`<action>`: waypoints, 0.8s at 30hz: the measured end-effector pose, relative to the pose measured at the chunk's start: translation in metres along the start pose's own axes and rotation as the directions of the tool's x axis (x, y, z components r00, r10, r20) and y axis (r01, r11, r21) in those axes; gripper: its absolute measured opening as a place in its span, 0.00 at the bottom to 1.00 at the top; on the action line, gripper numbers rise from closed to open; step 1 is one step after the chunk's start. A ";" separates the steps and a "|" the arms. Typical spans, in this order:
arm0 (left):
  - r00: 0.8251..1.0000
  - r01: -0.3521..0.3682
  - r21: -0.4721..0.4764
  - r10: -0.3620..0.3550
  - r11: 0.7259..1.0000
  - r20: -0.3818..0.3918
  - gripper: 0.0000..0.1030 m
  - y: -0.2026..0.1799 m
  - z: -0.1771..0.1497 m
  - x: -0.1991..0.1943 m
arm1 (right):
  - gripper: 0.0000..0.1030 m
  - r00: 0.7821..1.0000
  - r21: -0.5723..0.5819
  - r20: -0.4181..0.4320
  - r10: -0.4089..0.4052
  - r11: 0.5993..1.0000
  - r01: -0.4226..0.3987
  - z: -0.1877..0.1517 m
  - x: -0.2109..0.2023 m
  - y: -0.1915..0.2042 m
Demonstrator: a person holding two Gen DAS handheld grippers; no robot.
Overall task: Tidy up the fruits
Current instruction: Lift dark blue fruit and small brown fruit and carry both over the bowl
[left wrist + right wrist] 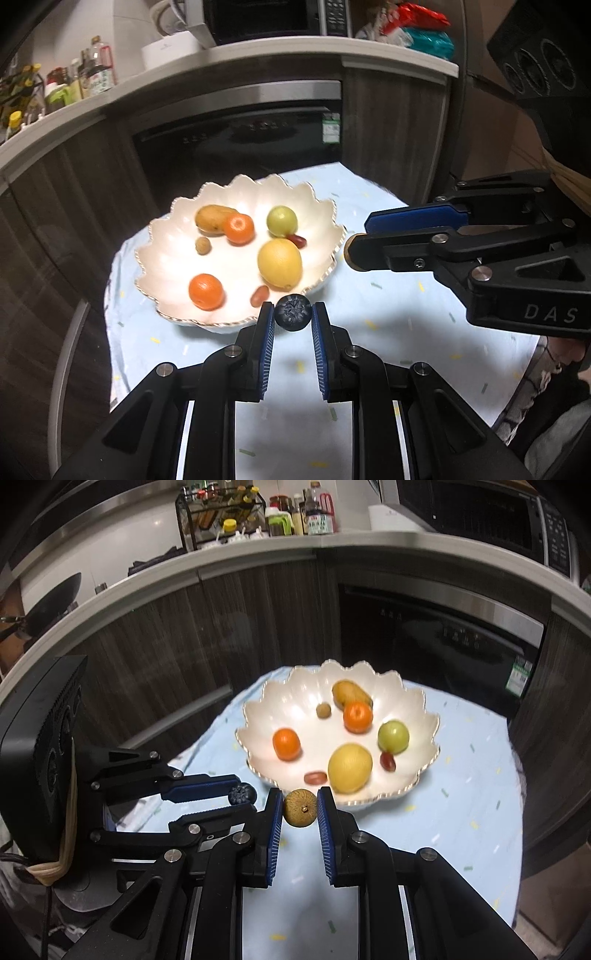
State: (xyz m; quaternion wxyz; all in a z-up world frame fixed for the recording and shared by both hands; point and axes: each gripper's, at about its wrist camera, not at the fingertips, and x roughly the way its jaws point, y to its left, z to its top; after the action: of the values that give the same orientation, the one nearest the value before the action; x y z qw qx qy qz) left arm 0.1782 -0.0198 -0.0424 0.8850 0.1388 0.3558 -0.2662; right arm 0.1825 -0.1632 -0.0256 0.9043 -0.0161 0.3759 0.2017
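A white scalloped bowl (162, 266) (266, 716) stands on the light blue tablecloth. It holds a yellow lemon (279, 263) (349, 768), two oranges (205, 291) (239, 229), a green fruit (282, 220), a mango (212, 218), a small brown fruit (202, 245) and two small red fruits (259, 295) (296, 240). My left gripper (293, 314) is shut on a dark blueberry (293, 312) (242, 794) just before the bowl's near rim. My right gripper (300, 808) is shut on a small brown round fruit (300, 808) at the bowl's near rim; in the left wrist view it (354, 240) sits right of the bowl.
The round table with the blue cloth (406, 314) (461, 794) stands before dark wood cabinets and a built-in oven (240, 140). A counter above carries bottles (295, 513), a microwave (266, 14) and snack bags (417, 26).
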 end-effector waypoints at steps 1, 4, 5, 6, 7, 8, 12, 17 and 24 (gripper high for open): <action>1.000 -0.006 -0.009 0.006 1.000 0.005 0.20 0.002 0.003 -0.002 | 0.20 1.000 -0.002 0.008 -0.002 1.000 0.002 0.003 -0.003 0.001; 1.000 -0.025 -0.038 0.026 0.999 0.018 0.20 0.007 0.009 -0.006 | 0.20 0.999 -0.005 0.032 -0.007 1.000 0.007 0.013 -0.008 0.002; 0.999 -0.030 -0.050 0.031 0.998 0.020 0.20 0.009 0.012 -0.007 | 0.20 0.999 -0.005 0.040 -0.008 1.000 0.008 0.016 -0.010 0.003; 0.999 -0.037 -0.063 0.039 0.997 0.022 0.20 0.011 0.014 -0.008 | 0.20 0.999 -0.005 0.048 -0.009 1.000 0.009 0.019 -0.012 0.003; 0.999 -0.044 -0.073 0.046 0.996 0.025 0.20 0.013 0.016 -0.010 | 0.20 0.999 -0.005 0.054 -0.011 1.000 0.011 0.022 -0.013 0.004; 0.998 -0.052 -0.083 0.054 0.995 0.026 0.20 0.015 0.018 -0.010 | 0.20 0.998 -0.005 0.060 -0.013 1.000 0.014 0.024 -0.014 0.004; 0.996 -0.072 -0.121 0.077 0.990 0.038 0.20 0.023 0.027 -0.014 | 0.20 0.996 -0.004 0.087 -0.022 1.000 0.023 0.034 -0.018 0.005; 0.993 -0.098 -0.150 0.107 0.984 0.057 0.20 0.031 0.038 -0.018 | 0.20 0.992 0.006 0.119 -0.035 0.999 0.034 0.048 -0.022 0.003; 0.984 -0.143 -0.190 0.160 0.971 0.078 0.20 0.039 0.050 -0.021 | 0.20 0.985 0.035 0.158 -0.074 0.997 0.069 0.065 -0.024 -0.004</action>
State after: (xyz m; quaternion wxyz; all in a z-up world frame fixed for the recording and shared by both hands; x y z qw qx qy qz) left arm 0.2154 -0.0019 0.0102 0.9274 0.0711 0.3255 -0.1699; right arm 0.2123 -0.1635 0.0372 0.9382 -0.0001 0.3045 0.1643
